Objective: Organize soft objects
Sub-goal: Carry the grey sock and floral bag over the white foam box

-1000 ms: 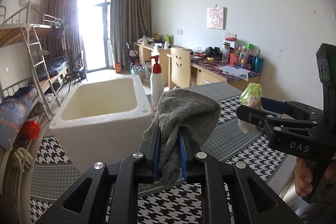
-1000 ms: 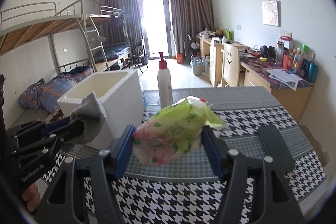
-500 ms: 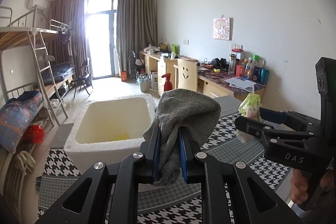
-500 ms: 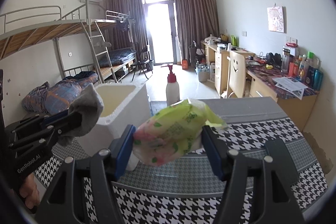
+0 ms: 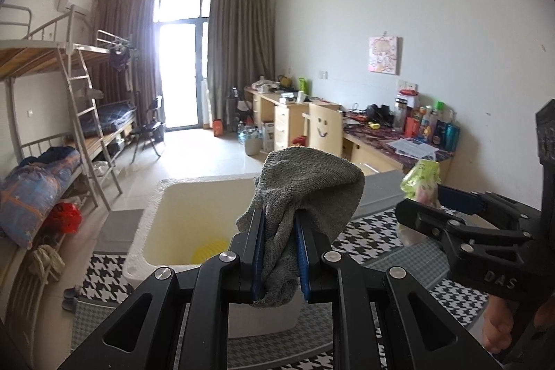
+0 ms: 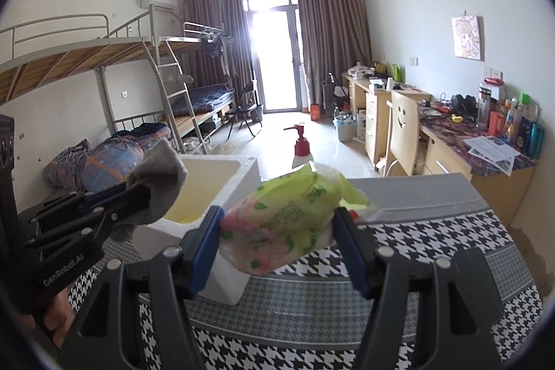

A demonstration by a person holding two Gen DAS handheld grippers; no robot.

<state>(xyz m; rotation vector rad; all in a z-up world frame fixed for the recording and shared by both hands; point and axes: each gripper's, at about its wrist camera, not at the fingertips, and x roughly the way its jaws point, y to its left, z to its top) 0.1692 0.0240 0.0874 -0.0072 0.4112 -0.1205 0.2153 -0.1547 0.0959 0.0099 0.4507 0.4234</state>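
My left gripper (image 5: 279,224) is shut on a grey knitted cloth (image 5: 308,182) that drapes over its blue pads, held in the air over the near right part of a white foam box (image 5: 152,221). A yellow object (image 5: 210,250) lies on the box floor. My right gripper (image 6: 277,224) is shut on a soft green and pink plastic pack (image 6: 291,210), held above the table just right of the box (image 6: 251,172). In the right wrist view the left gripper (image 6: 138,196) and its cloth (image 6: 159,175) hang over the box's opening.
The box stands on a table with a black-and-white houndstooth cover (image 6: 416,231). A pump bottle with a red top (image 6: 301,148) stands behind the box. A person's hand (image 5: 496,328) grips the right tool. Bunk beds are at left, cluttered desks at right.
Both grippers have risen and moved forward with their loads, so the box's inside and the yellow object now show. The pump bottle has sunk behind the cloth and pack.
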